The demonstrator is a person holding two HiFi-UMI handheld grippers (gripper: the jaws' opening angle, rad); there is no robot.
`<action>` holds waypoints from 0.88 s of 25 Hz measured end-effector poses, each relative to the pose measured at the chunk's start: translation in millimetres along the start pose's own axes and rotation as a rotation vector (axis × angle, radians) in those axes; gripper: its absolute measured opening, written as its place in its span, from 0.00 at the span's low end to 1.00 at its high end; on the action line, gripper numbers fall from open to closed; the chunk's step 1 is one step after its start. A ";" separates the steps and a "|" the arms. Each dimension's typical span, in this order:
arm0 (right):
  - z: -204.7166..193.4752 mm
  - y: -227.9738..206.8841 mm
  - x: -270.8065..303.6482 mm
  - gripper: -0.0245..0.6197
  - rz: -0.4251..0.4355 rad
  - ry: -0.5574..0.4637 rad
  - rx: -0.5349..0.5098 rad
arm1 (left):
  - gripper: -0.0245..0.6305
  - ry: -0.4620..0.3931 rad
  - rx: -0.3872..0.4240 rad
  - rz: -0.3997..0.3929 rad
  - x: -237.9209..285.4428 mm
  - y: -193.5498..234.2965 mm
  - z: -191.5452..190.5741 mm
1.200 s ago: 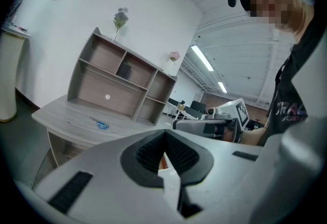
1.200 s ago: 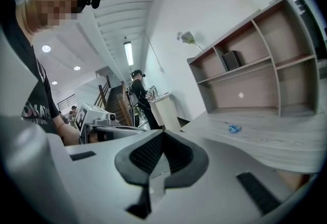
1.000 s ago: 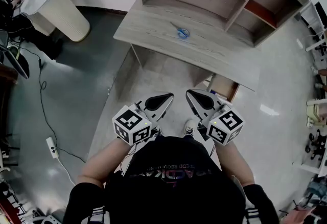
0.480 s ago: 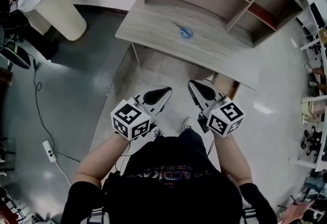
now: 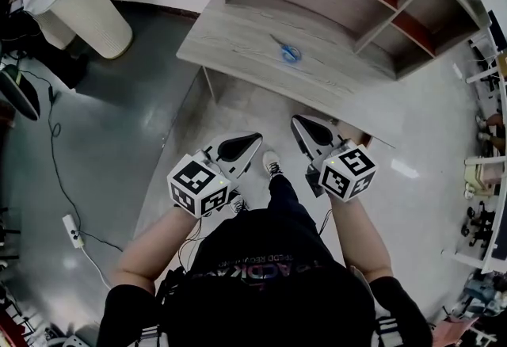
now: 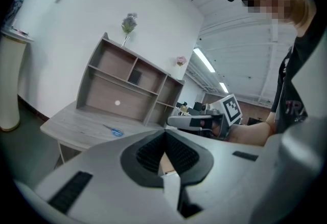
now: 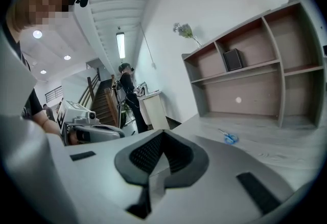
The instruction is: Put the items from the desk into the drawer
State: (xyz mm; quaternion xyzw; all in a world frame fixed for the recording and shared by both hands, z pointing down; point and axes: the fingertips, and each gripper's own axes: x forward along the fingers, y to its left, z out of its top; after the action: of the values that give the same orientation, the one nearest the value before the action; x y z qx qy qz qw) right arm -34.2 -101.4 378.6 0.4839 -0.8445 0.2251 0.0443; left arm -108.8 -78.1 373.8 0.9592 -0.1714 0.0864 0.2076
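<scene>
The left hand-held gripper (image 5: 252, 139) and right hand-held gripper (image 5: 301, 125), both closed and empty, sit near the person, well apart from the blue scissors (image 5: 287, 52) lying mid-bench (image 5: 230, 44) ahead, so opening one pair of jaws before reaching the handles seems wise.

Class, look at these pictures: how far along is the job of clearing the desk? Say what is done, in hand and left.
Done: nothing; the blue-handled scissors lie on the grey wooden desk. In hand: nothing; the left gripper and right gripper are shut and empty, short of the desk. Left: grasping the scissors and stowing them.
</scene>
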 end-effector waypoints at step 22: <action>-30.2 -137.0 73.5 0.07 0.037 0.193 0.034 | 0.04 0.067 -0.098 0.094 86.0 37.4 -12.5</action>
State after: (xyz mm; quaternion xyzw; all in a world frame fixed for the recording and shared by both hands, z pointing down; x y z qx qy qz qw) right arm 37.4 -206.1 473.4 0.4449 -0.8413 0.2855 0.1130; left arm -43.9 -129.9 419.3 0.9353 -0.2135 0.1195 0.2558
